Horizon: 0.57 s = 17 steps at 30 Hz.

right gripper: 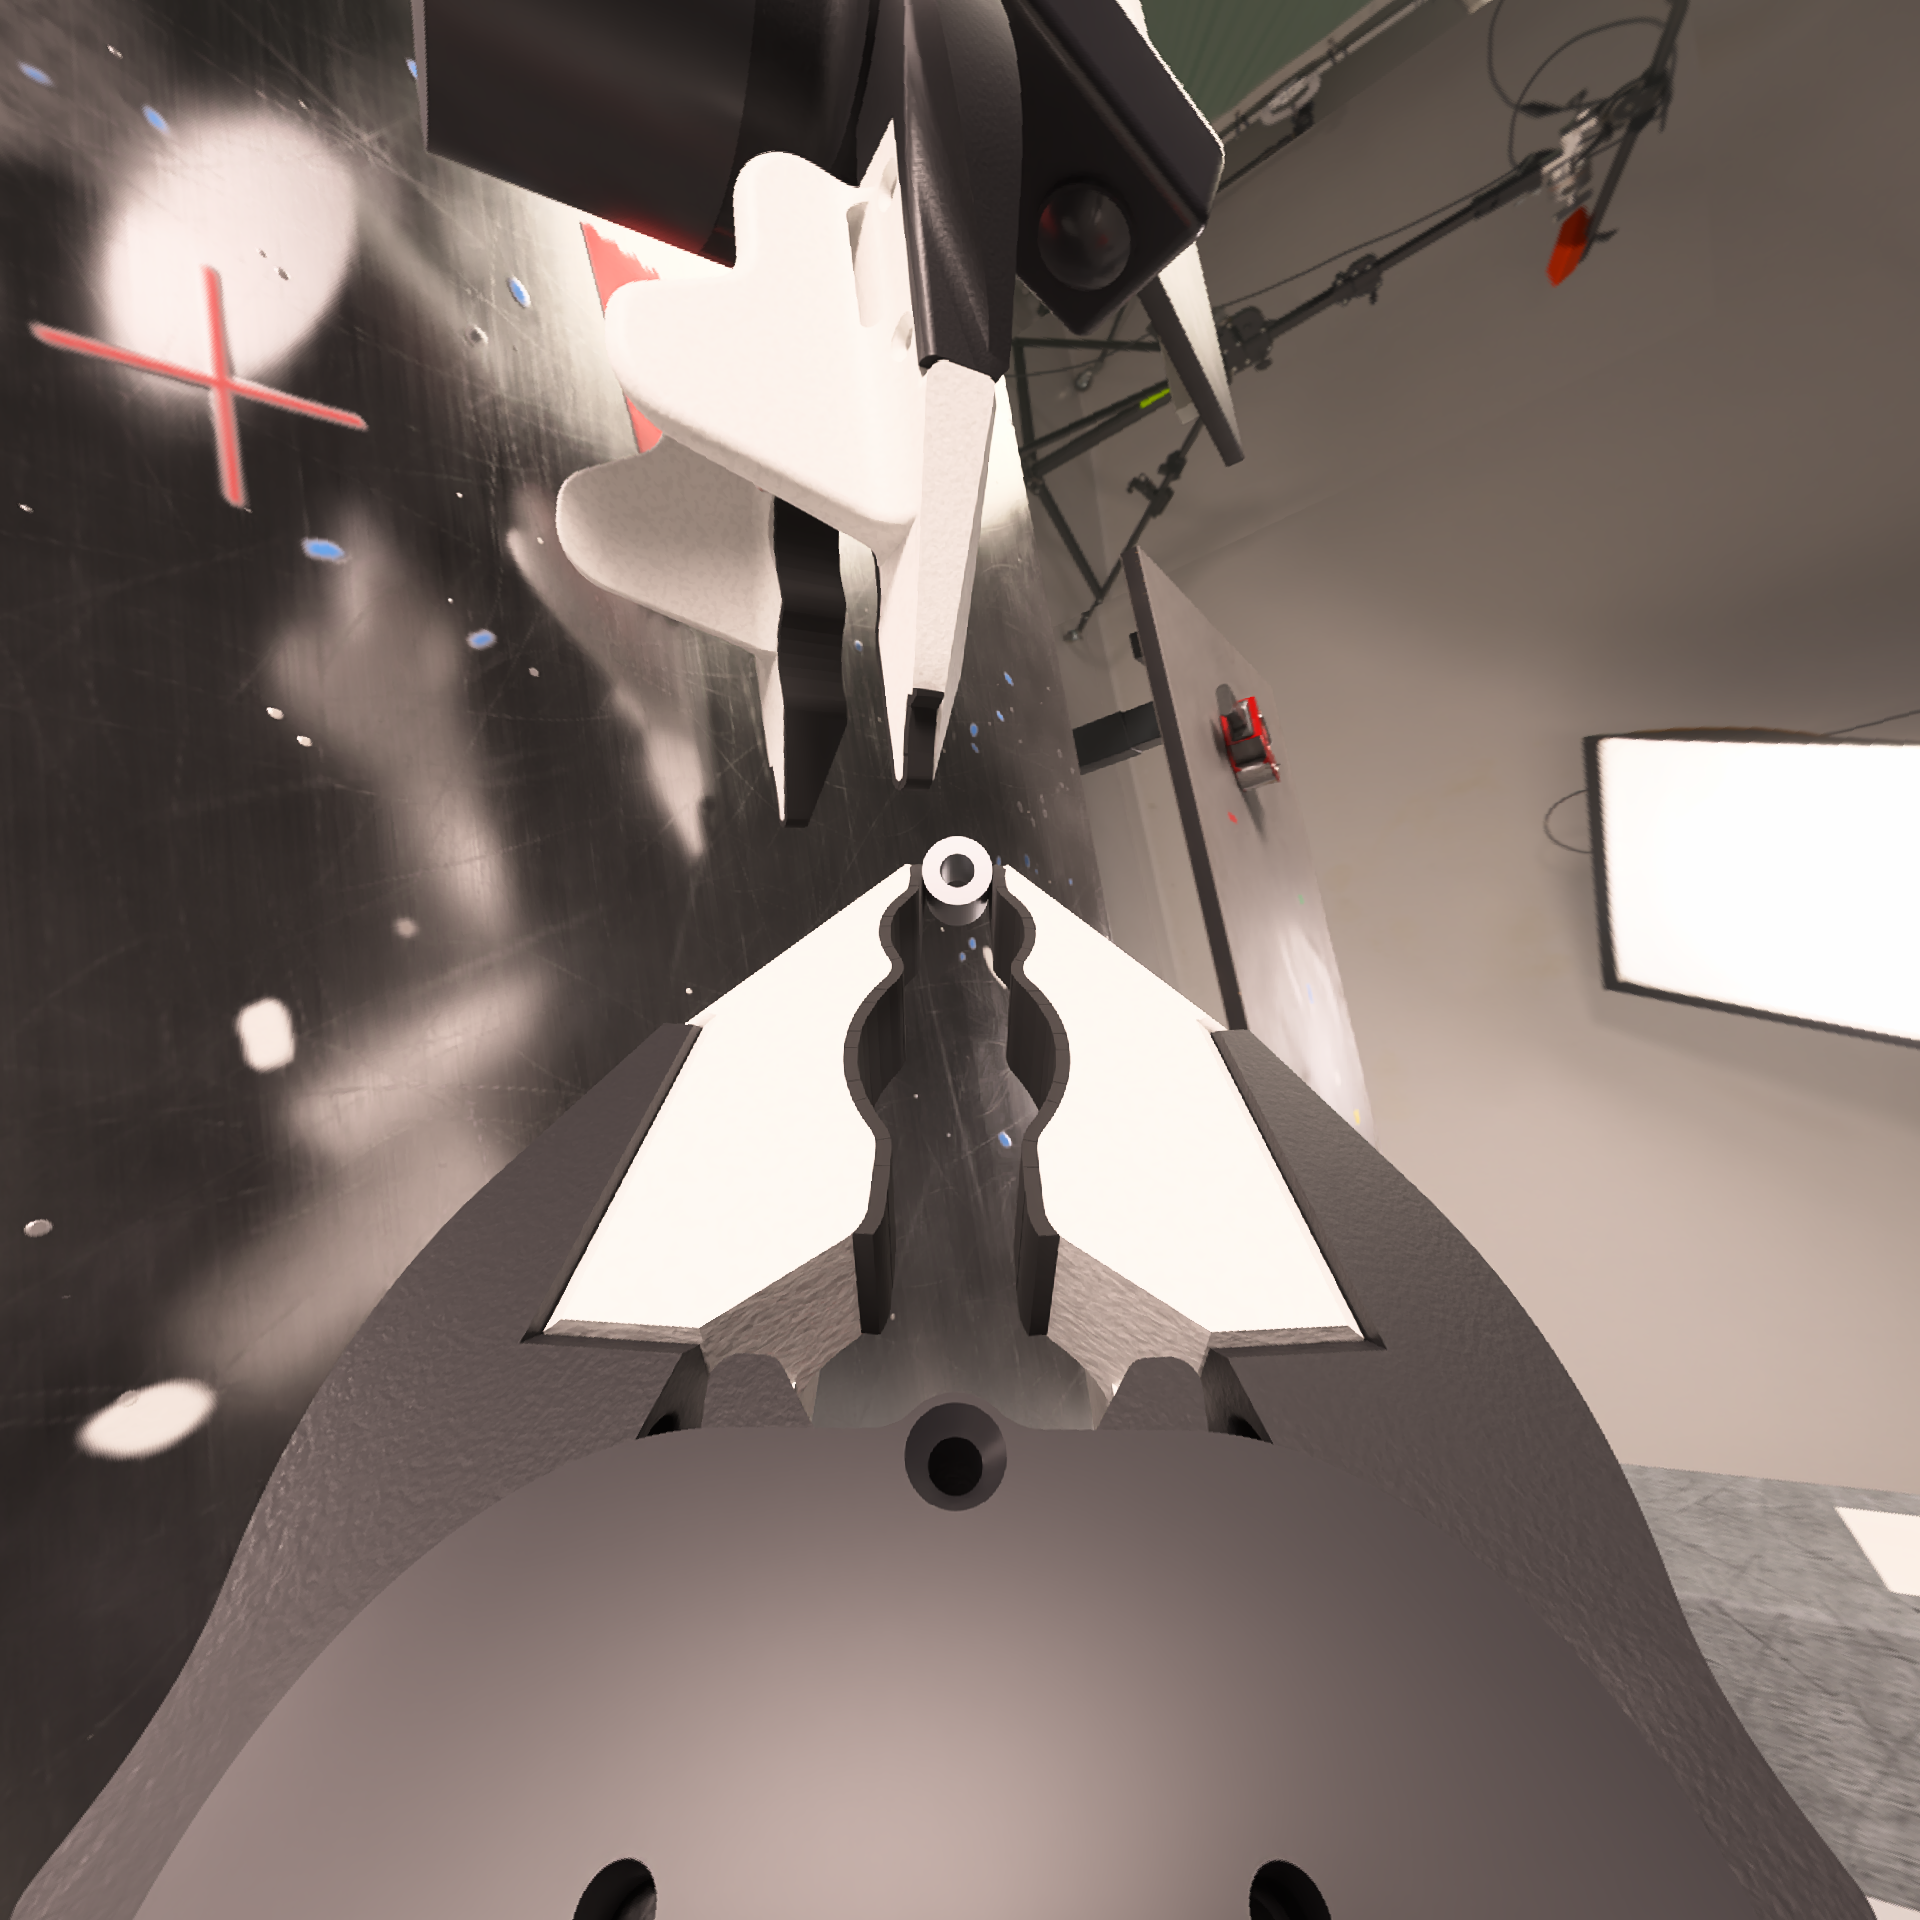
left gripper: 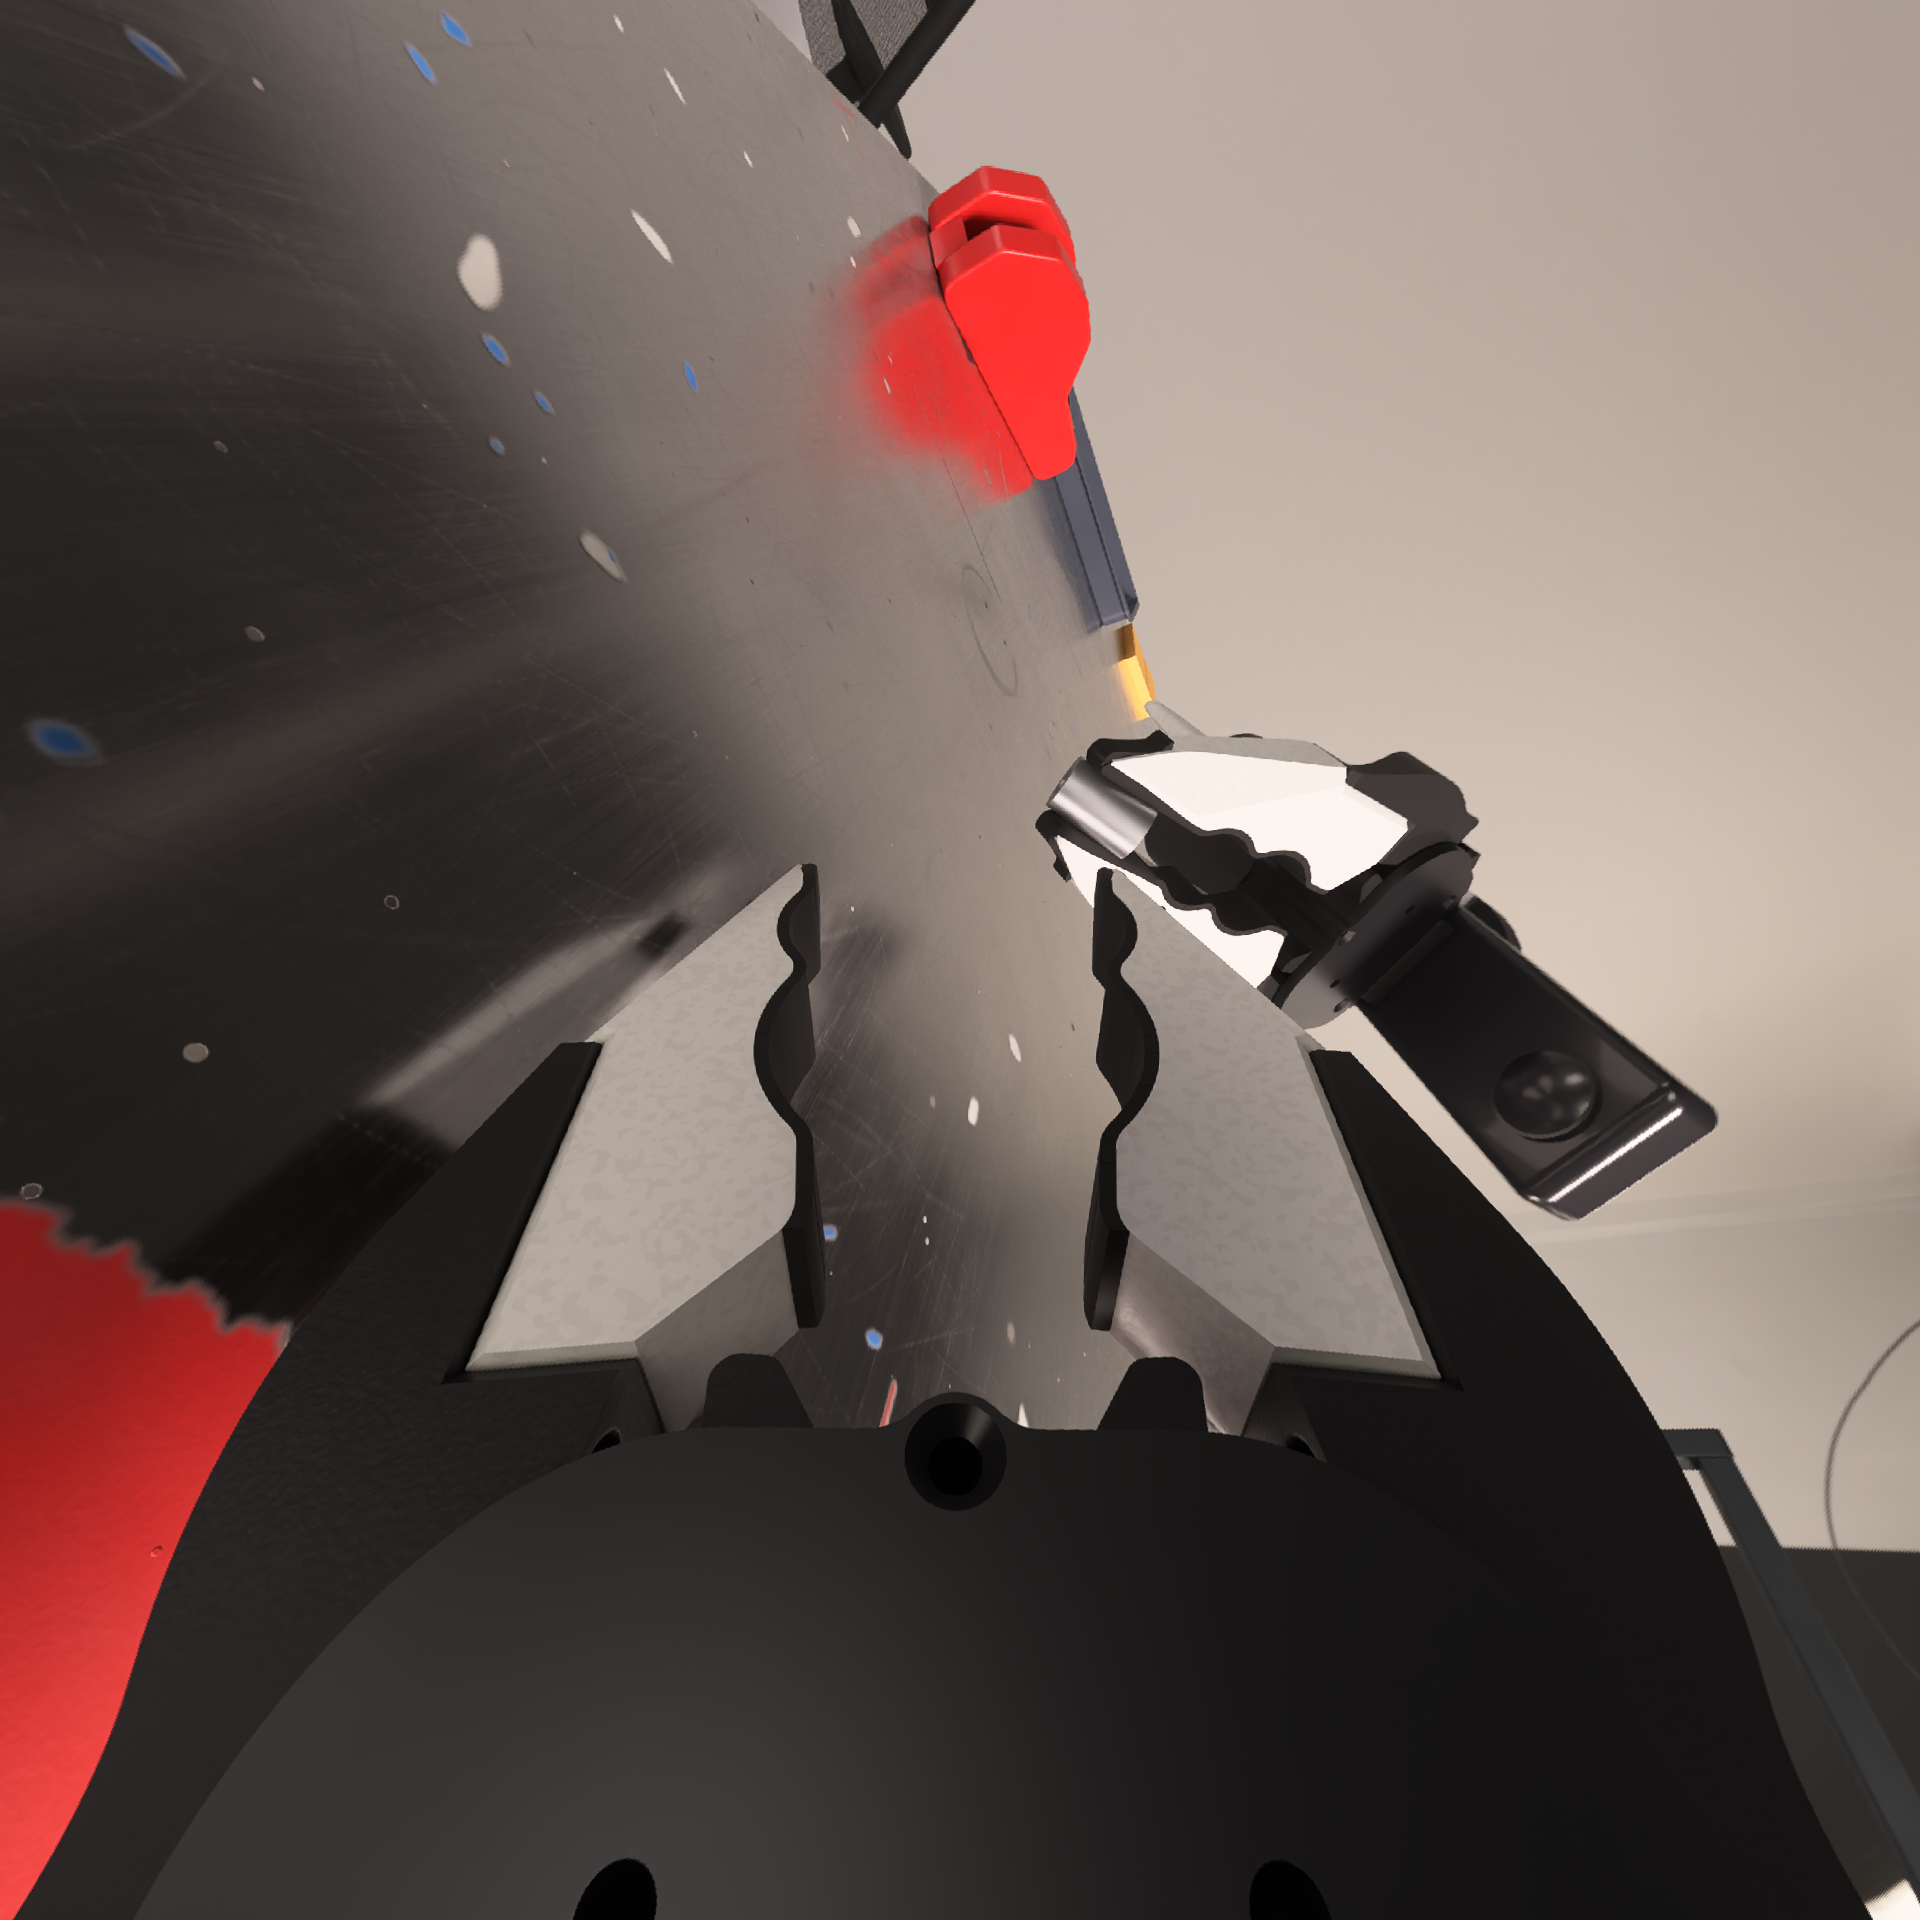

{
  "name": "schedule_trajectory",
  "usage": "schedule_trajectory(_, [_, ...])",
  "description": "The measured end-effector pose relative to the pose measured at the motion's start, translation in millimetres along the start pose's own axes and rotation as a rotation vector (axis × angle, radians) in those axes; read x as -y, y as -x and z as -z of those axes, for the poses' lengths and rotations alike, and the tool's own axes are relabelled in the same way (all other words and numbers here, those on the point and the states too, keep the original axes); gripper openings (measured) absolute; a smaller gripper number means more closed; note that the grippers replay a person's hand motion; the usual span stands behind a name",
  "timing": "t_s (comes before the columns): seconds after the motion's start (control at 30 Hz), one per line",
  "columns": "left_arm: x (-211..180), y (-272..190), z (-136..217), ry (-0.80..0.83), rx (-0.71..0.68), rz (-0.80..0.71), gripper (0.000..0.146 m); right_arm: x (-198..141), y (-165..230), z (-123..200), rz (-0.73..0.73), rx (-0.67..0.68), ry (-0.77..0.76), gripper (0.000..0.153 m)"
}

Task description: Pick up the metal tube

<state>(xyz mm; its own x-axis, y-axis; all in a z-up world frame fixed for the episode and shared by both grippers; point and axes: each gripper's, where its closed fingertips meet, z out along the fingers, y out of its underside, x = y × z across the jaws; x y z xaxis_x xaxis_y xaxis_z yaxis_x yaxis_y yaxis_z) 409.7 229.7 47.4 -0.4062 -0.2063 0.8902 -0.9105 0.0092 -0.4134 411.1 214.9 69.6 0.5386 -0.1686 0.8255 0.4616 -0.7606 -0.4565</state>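
Observation:
The metal tube (right gripper: 956, 906) is short, silver and hollow. Its open end faces the right wrist camera. My right gripper (right gripper: 956, 883) is shut on it, and the tube sits pinched between the fingertips. In the left wrist view the same tube (left gripper: 1101, 821) shows as a shiny cylinder in the tips of the right gripper (left gripper: 1072, 816), just ahead and to the right. My left gripper (left gripper: 954, 894) is open and empty, with its tips close to the tube. It also shows in the right wrist view (right gripper: 857, 795), pointing toward the tube from the far side. I cannot tell whether the tube touches the table.
The scratched, paint-speckled metal table (left gripper: 416, 623) fills the left of both views. A red clamp (left gripper: 1013, 312) with a grey-blue bar (left gripper: 1096, 530) sits at its far edge. A red patch (left gripper: 104, 1455) lies near my left gripper. A red cross mark (right gripper: 218, 384) is on the tabletop.

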Motion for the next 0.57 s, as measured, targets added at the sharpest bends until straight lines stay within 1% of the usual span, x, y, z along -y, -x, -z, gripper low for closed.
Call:
schedule_trajectory(0.27, [-0.6, -3.3, 0.1, 0.001, -0.013, -0.019, 0.053, 3.5, -0.6, 3.5, -0.067, 0.041, -0.018, 0.012])
schedule_trajectory(0.57, [3.6, -15.2, 1.2, -0.028, -0.11, 0.013, 0.053, 12.7, -10.5, 9.2, -0.138, 0.039, -0.065, 0.012])
